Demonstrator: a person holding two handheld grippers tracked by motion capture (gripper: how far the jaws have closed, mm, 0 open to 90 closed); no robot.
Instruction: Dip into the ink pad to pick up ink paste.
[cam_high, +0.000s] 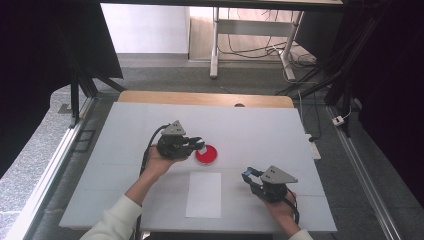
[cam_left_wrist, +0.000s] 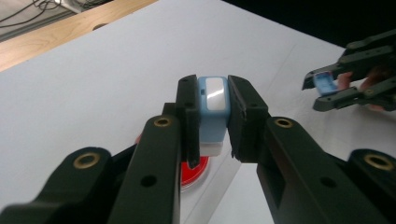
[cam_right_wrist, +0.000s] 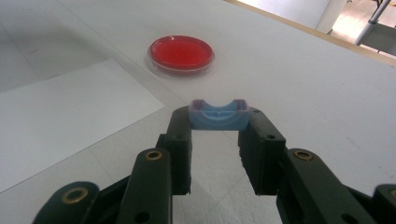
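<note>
I have a small blue stamp (cam_left_wrist: 213, 109) pinched in my left tool (cam_high: 199, 144), its jaws pressed flat against the stamp's two sides. In the left gripper view the white base of the stamp points down toward the red ink pad (cam_high: 206, 154), a round shallow dish lying near the middle of the table (cam_high: 260, 125). The stamp hangs just above the pad's left edge; I cannot tell whether it touches the ink.

My right tool (cam_high: 246, 174) sits toward the near right of the table and is clamped on the stamp's blue cap (cam_right_wrist: 218, 115), a little open-topped tray held by its two ends at the jaw tips, its hollow facing up. That hand rests low over the table, well apart from the pad.

A blank white sheet of paper (cam_high: 204, 194) lies on the table just near of the pad, between my two forearms.

As I judge it, the cap is off and the inking step is in hand. The next move calls for carrying the stamp from the pad toward me to the sheet, keeping its base level and facing down, then pressing straight down on a bare part of the paper without sliding. The right tool need only keep the cap steady and out of the way.
</note>
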